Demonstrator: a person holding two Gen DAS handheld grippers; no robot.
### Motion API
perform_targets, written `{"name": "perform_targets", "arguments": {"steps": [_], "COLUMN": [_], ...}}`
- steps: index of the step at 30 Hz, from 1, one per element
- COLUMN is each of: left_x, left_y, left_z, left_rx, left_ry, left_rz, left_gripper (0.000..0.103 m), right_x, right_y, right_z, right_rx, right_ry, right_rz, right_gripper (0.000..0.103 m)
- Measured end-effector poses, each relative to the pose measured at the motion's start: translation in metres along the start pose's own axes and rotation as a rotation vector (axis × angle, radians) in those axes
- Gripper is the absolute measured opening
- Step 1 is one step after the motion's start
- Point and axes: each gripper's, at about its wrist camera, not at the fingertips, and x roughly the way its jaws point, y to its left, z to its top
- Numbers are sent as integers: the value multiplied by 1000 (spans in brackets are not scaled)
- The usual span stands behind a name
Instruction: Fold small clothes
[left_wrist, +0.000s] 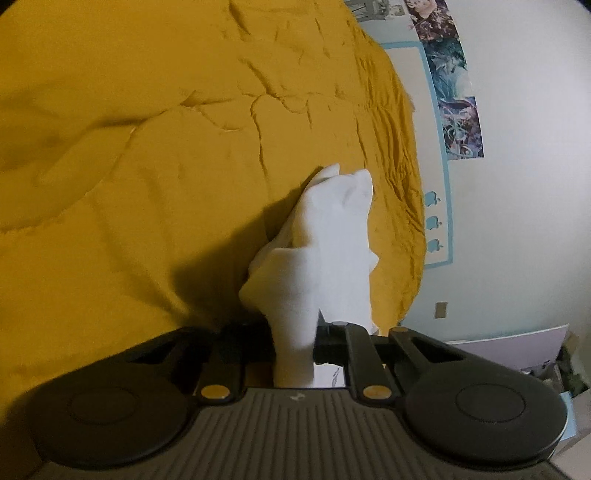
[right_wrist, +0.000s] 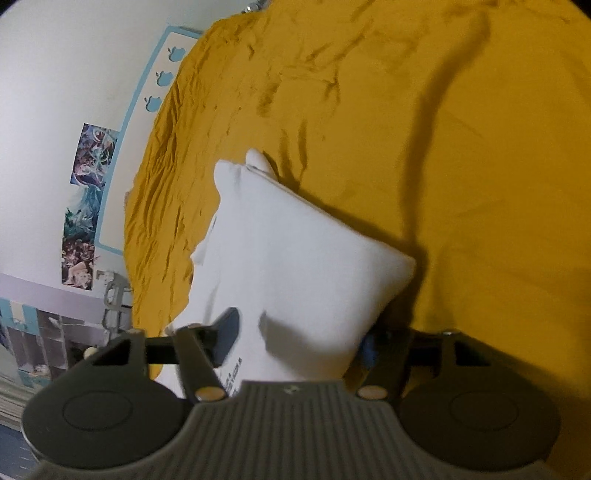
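A small white garment (left_wrist: 332, 236) lies crumpled on the mustard-yellow bedspread (left_wrist: 129, 147). In the left wrist view a bunched end of it runs back between the jaws of my left gripper (left_wrist: 294, 347), which is shut on it. In the right wrist view the same white garment (right_wrist: 295, 266) spreads wide and rises off the bedspread (right_wrist: 480, 184). My right gripper (right_wrist: 299, 343) is shut on its near edge. The dark left finger (right_wrist: 226, 334) presses on the cloth, while the other finger is mostly hidden behind it. Small printed text shows on the cloth near the gripper body.
The bed's edge runs beside a white wall (left_wrist: 517, 184) with posters (left_wrist: 458, 122) and a blue-framed panel (right_wrist: 125, 177). Shelves with clutter (right_wrist: 44, 339) stand low by the wall. The wrinkled bedspread stretches far beyond the garment.
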Motion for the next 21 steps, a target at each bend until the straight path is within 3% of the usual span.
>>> {"name": "perform_targets", "arguments": {"steps": [4, 12, 18, 21], "left_x": [-1, -18, -66, -98], "left_y": [-13, -53, -68, -60], "left_z": [1, 3, -18, -39], "left_rx": [13, 19, 55, 89], "left_ry": [-10, -28, 5, 33], "left_rz": [-11, -77, -164, -166], "left_gripper": [15, 14, 14, 14], "right_x": [1, -34, -96, -134], "right_y": [8, 47, 57, 43], "right_z": [5, 13, 9, 3], "right_rx": [-11, -74, -122, -155], "right_ry": [3, -18, -33, -21], "right_rz": [-6, 117, 217, 212], "right_gripper": [8, 6, 6, 6]}}
